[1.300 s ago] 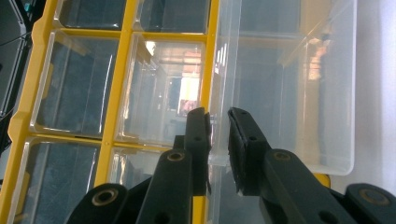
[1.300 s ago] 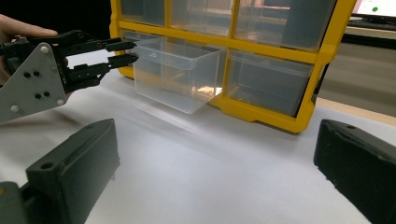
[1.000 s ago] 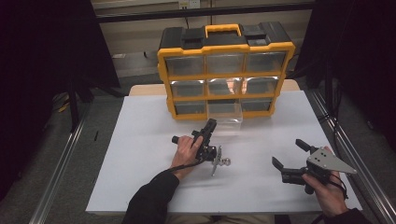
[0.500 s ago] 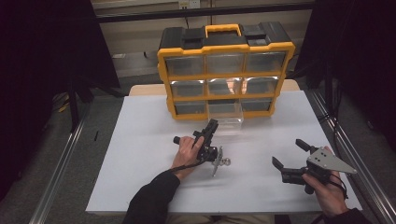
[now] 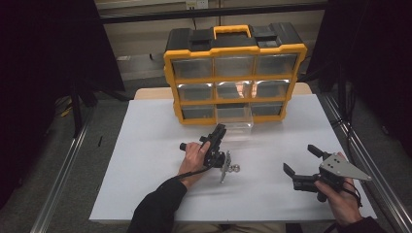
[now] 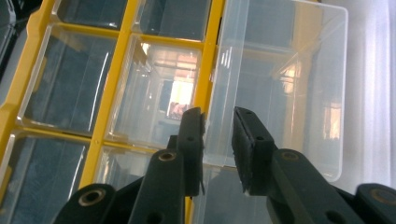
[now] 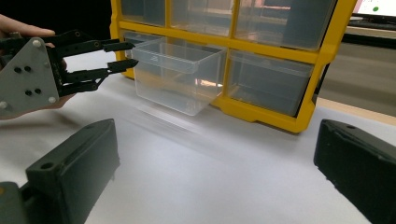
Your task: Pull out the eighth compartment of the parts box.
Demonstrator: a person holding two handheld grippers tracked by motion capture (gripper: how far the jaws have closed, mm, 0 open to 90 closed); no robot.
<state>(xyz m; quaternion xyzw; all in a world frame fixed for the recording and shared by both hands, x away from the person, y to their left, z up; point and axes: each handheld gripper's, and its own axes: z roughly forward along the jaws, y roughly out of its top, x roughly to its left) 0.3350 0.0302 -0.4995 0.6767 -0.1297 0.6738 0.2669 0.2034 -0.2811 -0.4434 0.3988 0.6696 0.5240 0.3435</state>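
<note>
A yellow and black organizer (image 5: 234,73) with clear drawers stands upright at the back of the white table (image 5: 141,155). Its bottom middle drawer (image 5: 234,125) is pulled partway out and looks empty. My left gripper (image 5: 218,132) points at that drawer. In the left gripper view its jaws (image 6: 217,140) are open by a narrow gap, with the drawer's (image 6: 289,70) side wall edge in line with the gap. The right gripper view shows the left gripper's (image 7: 131,53) tips at the drawer's (image 7: 177,79) front corner. My right gripper (image 5: 301,158) is wide open near the front right, holding nothing.
Metal rails (image 5: 63,174) run along both sides of the table, with dark floor beyond them. A sleeve and hand (image 5: 189,162) reach in from the front edge. White tabletop (image 7: 210,168) lies between my right gripper (image 7: 217,135) and the organizer (image 7: 261,46).
</note>
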